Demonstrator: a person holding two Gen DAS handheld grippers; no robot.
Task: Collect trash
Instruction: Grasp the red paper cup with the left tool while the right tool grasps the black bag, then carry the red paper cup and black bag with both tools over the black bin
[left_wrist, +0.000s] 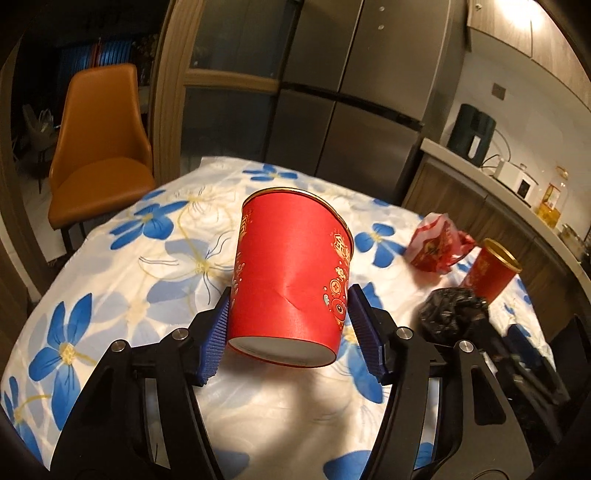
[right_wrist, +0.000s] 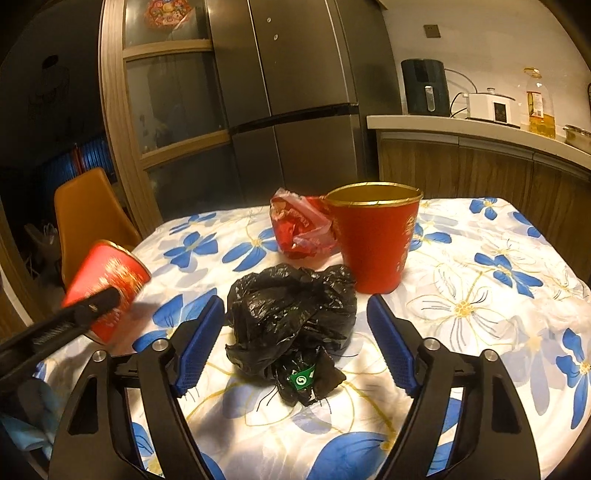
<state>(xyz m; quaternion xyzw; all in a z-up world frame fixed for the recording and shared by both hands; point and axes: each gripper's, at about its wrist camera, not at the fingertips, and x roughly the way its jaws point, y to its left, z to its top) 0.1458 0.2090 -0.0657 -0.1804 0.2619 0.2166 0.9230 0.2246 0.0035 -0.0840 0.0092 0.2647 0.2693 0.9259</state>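
Two red cups are showing: one is sitting clenched between the blue pads of the left gripper (left_wrist: 290, 328), tilted and lifted off the table (left_wrist: 110, 295), its wall creased where it is being squeezed. This held cup (left_wrist: 291, 280) is hanging over the floral cloth near the left side. The other cup (right_wrist: 373, 240) is standing upright farther back, touching a crumpled red wrapper (right_wrist: 299, 229). The right gripper (right_wrist: 295, 343) is standing released, its jaws straddling a black bag (right_wrist: 291, 325) without pressing it; the bag is lying on the cloth just in front of the upright cup.

No bin is showing, so I judge the collecting as barely begun: one piece is in hand, while the bag, wrapper and second cup are waiting.

Room is looking generous on the right half of the table; the left edge and an orange chair (left_wrist: 99, 147) are sitting close to the held cup.
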